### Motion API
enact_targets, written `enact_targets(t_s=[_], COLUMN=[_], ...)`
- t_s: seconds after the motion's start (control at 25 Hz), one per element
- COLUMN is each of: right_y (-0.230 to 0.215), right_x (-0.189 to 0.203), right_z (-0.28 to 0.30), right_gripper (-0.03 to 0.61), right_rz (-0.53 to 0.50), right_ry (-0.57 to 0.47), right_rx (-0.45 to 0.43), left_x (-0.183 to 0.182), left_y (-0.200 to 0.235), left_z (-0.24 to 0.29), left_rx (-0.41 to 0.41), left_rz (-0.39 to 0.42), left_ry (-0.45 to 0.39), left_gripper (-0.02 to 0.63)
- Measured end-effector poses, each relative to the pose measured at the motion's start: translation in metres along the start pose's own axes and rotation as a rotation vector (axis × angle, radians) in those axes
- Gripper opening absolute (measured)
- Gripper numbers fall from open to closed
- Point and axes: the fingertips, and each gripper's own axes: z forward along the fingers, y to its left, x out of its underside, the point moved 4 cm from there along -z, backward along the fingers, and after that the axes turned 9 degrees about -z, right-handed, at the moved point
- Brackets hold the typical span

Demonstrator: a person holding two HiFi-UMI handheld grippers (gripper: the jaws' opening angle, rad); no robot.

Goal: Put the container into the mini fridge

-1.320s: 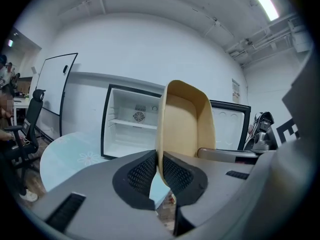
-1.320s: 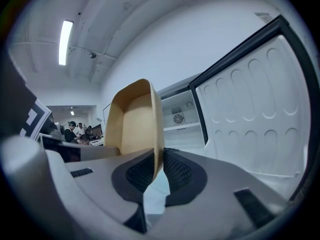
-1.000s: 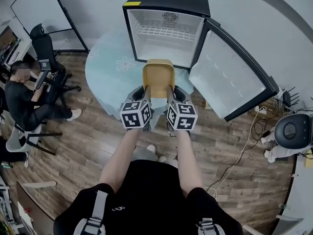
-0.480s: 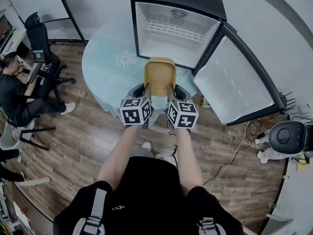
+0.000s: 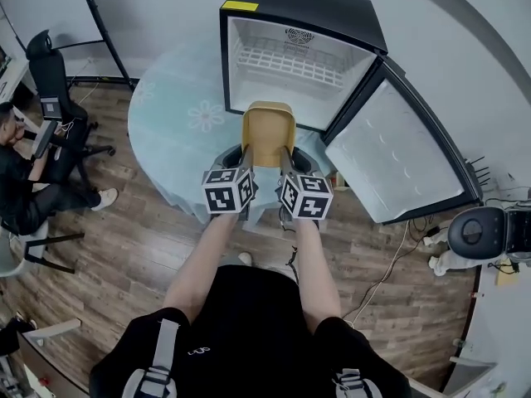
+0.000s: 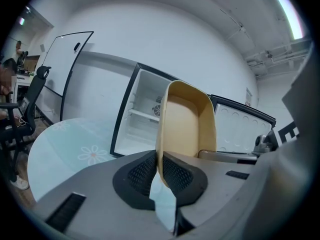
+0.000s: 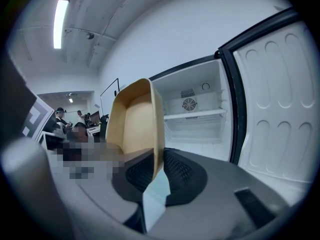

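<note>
A tan, empty plastic container (image 5: 268, 131) hangs level in front of the open mini fridge (image 5: 290, 56), just short of its opening. My left gripper (image 5: 246, 153) is shut on the container's left wall (image 6: 161, 134). On the opposite side my right gripper (image 5: 286, 153) is shut on the right wall (image 7: 158, 134). The black pads (image 6: 145, 171) press the thin wall from both sides in each gripper view. The fridge interior is white and bare, with a wire shelf (image 5: 286, 59) and a fan at the back (image 7: 189, 104). Its door (image 5: 398, 160) stands swung wide to the right.
The fridge stands on a round table with a pale flower-print cloth (image 5: 178, 131). A person sits on an office chair at the far left (image 5: 25, 181). A whiteboard stand (image 5: 91, 15) is behind. Cables and a round grey device (image 5: 477, 235) lie on the wood floor at right.
Both grippers keep their hold on the container with the same jaw stance. The head view has shifted slightly, and the container sits a little closer to the fridge opening.
</note>
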Motion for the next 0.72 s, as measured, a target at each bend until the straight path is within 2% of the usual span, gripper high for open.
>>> enact_targets(t_s=[0.52,0.72], right_y=[-0.015,-0.026], right_x=[-0.011,-0.036], right_z=[0.017,0.026], right_gripper=[0.043,0.044], right_rz=[0.004,-0.03], right_ry=[-0.005,-0.03], right_rx=[0.048,0.068], left_x=[-0.015,-0.039], left_y=[0.0,-0.009], left_z=[0.027,0.041], left_rx=[0.061,0.08], left_rz=[0.0,0.029], left_ry=[0.011,-0.021], left_gripper=[0.028,0.028])
